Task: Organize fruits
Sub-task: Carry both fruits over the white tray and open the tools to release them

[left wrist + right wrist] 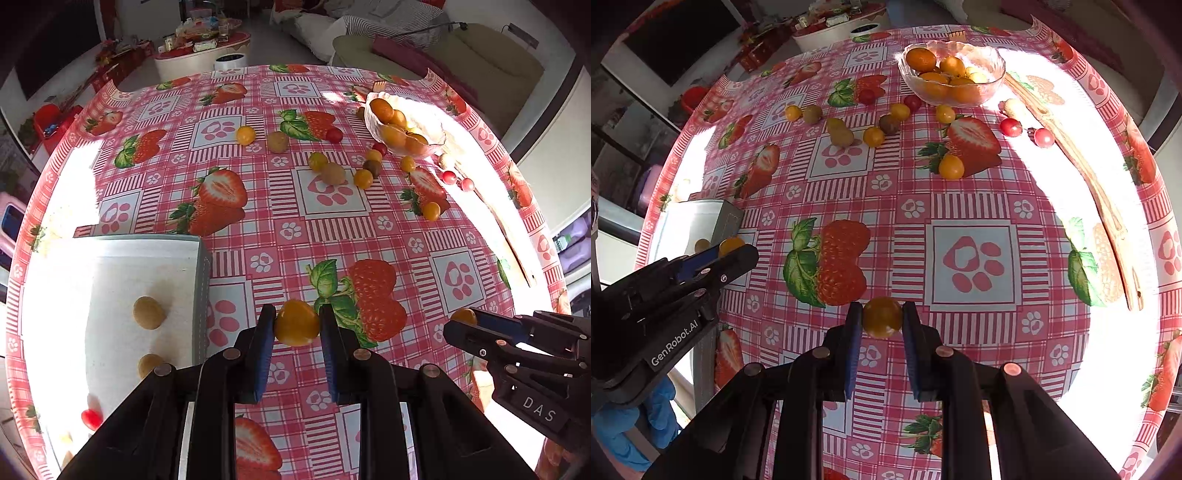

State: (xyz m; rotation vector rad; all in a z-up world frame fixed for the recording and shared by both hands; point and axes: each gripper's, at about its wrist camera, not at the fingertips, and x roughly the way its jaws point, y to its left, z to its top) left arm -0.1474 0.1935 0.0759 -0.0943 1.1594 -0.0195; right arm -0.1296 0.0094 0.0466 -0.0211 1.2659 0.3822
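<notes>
My left gripper (297, 323) is shut on a yellow cherry tomato (296, 322), held above the table just right of the white tray (147, 254). It also shows in the right wrist view (733, 251). My right gripper (882, 317) is shut on another yellow tomato (882, 317); it also shows at the lower right of the left wrist view (463, 319). The glass bowl (995, 70) at the far side holds several orange and yellow fruits. Loose yellow, red and brown-green fruits (873, 136) lie scattered in front of it. The tray holds two tan fruits (148, 312).
Wooden tongs (1089, 173) lie along the table's right side, with two red tomatoes (1011, 127) beside them. A red tomato (91, 419) sits near the tray's front left. The round table has a strawberry-print cloth (971, 258). A sofa and a cluttered coffee table stand beyond.
</notes>
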